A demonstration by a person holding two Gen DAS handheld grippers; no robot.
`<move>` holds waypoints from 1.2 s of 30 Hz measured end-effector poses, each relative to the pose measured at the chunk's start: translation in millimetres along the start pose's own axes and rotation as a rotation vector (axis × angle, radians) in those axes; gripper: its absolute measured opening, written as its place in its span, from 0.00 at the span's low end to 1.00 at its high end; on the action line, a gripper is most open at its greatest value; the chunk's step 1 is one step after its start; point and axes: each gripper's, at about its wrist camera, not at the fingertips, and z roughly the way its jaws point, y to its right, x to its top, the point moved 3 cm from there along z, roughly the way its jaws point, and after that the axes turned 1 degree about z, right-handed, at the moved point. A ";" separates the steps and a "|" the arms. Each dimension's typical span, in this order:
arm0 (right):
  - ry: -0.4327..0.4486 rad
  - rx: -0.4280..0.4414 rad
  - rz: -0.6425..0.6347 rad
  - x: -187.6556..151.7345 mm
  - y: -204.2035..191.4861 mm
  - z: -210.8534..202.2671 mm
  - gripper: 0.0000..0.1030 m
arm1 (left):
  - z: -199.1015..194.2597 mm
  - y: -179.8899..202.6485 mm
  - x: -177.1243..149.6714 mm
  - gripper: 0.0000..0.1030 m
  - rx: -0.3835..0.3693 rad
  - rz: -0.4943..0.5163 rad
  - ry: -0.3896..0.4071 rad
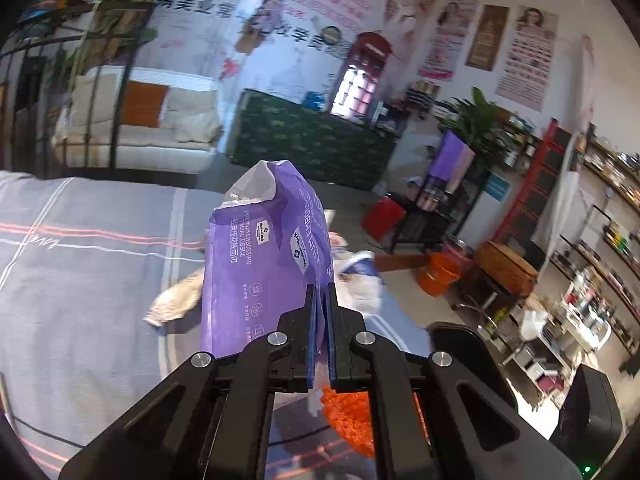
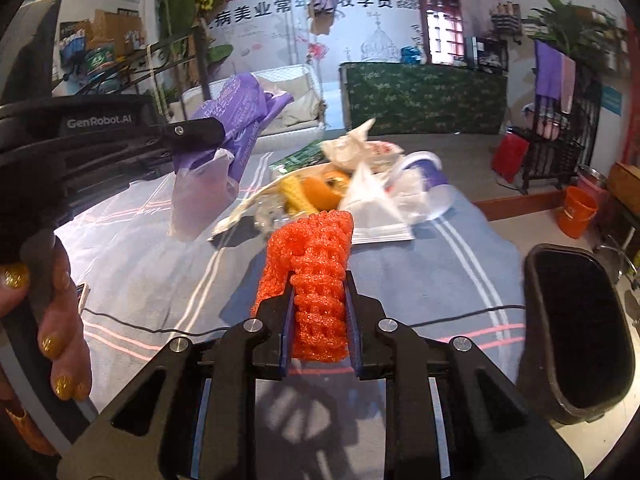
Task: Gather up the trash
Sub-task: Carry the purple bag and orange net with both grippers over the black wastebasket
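Left gripper [image 1: 319, 312] fingers clenched on purple tissue wrapper [image 1: 264, 256]; right gripper [image 2: 319, 312] grasped orange foam net [image 2: 310, 256]. Risk: limp wrapper snagging black bin [image 2: 580, 336] rim, missing.

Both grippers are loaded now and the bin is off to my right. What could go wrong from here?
1. The left gripper pinches only the lower edge of the purple tissue wrapper; the floppy film could slip out mid-swing.
2. The black bin sits beside the bed on the right, so the left arm must cross over; the two grippers might collide.
3. The orange foam net in the right gripper is springy and may cling to the pads on release.
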 end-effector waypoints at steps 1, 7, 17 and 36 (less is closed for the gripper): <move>0.009 -0.020 0.009 0.0 8.5 -4.3 0.22 | 4.9 9.5 -1.3 0.05 -0.025 0.017 -0.002; 0.042 -0.133 0.068 -1.7 58.0 -23.0 0.22 | 29.1 51.6 -10.3 0.05 -0.147 0.093 -0.028; 0.033 -0.351 0.180 -17.2 167.9 -39.7 0.21 | 56.1 106.0 -34.3 0.05 -0.284 0.151 -0.087; -0.166 -0.513 0.340 -66.1 292.1 18.0 0.23 | 94.3 184.5 -68.5 0.05 -0.433 0.288 -0.233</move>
